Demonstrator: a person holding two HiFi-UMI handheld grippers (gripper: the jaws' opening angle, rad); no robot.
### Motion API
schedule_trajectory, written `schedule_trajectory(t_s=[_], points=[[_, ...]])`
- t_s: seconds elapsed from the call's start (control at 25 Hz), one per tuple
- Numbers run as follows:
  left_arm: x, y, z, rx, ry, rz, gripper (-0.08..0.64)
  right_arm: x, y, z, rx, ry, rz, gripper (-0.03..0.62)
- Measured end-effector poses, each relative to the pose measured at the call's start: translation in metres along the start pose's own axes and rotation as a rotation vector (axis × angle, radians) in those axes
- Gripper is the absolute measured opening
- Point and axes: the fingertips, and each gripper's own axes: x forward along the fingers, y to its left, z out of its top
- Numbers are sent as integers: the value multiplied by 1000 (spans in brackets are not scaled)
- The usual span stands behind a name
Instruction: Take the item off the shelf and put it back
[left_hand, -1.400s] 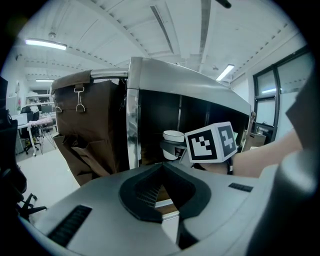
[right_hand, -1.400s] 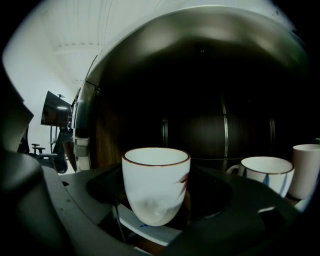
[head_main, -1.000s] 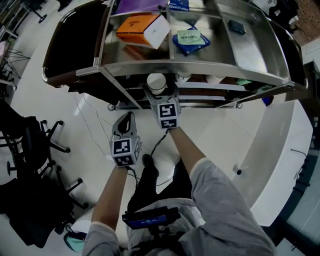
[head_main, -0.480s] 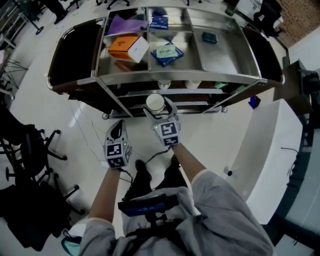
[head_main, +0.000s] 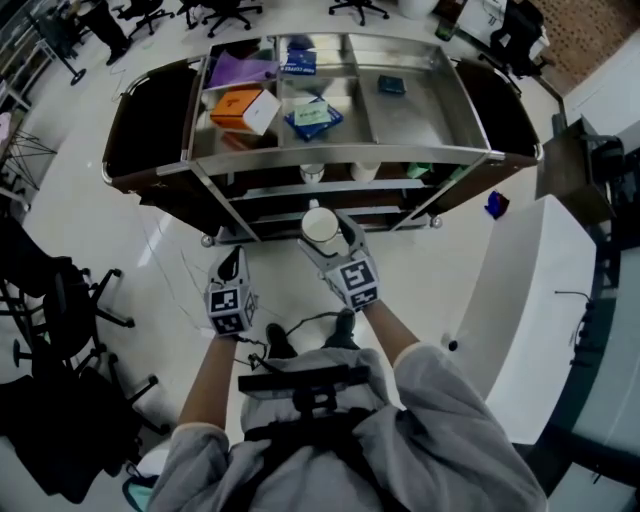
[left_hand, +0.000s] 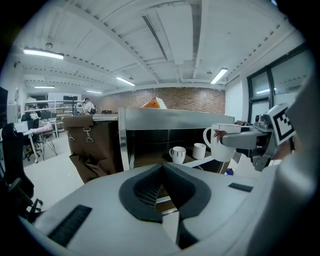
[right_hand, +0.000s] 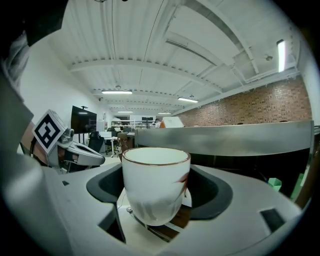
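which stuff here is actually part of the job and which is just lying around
Part of the job:
- white mug, gripped in the right claw
- steel shelf cart it goes back on

Just lying about:
- orange box, blue packet, purple bag on the cart's top
- two other mugs inside the cart
- office chair
- left claw, shut and empty

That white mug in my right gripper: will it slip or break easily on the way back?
Likely rigid and breakable: the white glazed mug with brown rim looks ceramic. Its glossy wall narrows toward the base, so it could slide in the right gripper, which clamps its sides. It looks empty from above, so probably light.
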Motion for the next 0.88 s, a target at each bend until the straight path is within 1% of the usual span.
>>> schedule_trajectory(t_s=[0.2, 0.4, 0.6, 0.72, 0.88], points=[[-8, -10, 4, -2, -8, -25, 6, -30, 0, -1, 0, -4, 18, 394], [-14, -11, 12, -2, -27, -28, 6, -47, -7, -9, 13, 7, -10, 393], [-15, -13, 17, 5, -43, -34, 6, -52, -16, -16, 3, 8, -26, 394], [-17, -16, 18, 23, -43, -36, 6, -57, -19, -17, 19, 17, -39, 394], [-15, -18, 17, 28, -53, -31, 6, -58, -25, -27, 0, 8, -31, 394]])
